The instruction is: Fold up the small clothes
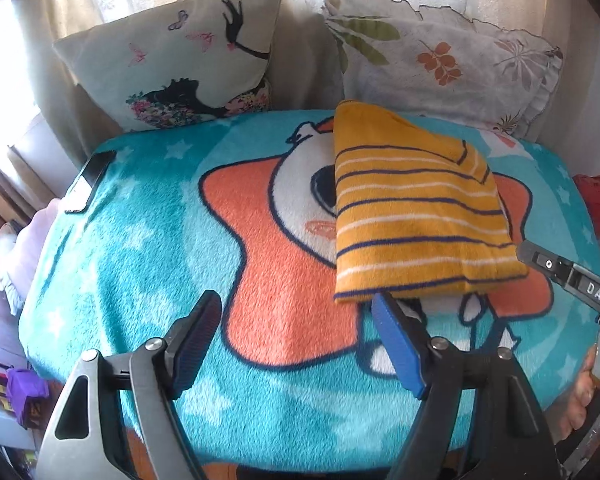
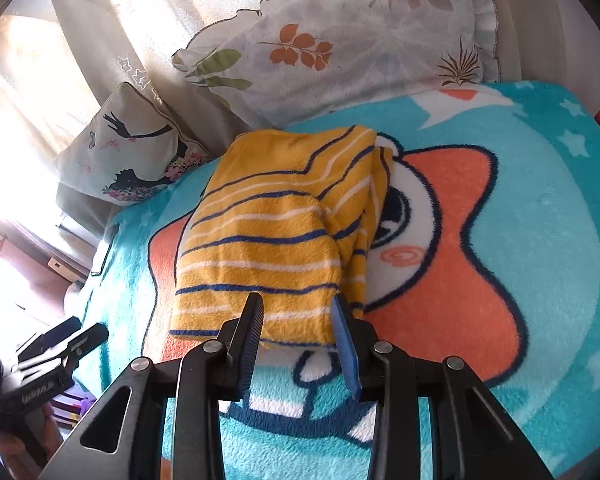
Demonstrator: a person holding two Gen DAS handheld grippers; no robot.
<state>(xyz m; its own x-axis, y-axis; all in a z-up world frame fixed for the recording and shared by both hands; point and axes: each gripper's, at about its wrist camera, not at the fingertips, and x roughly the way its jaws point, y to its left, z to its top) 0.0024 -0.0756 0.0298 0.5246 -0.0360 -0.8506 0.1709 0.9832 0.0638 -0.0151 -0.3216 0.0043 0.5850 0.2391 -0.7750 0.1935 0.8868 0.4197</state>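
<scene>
Yellow fleece garment with navy and white stripes (image 2: 276,240) lies folded just ahead of my right gripper (image 2: 298,334), whose half-closed jaws straddle its near hem; whether the pads pinch it I cannot tell. My left gripper (image 1: 296,344) hangs wide and empty beside the near edge, probably freed to steady things. Underneath spreads the turquoise plush star-print blanket (image 2: 540,240), two printed pillows (image 1: 172,60) beyond.

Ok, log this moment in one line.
shirt: folded, on blanket | left gripper: open, empty | right gripper: at shirt's near edge, grip unclear
</scene>
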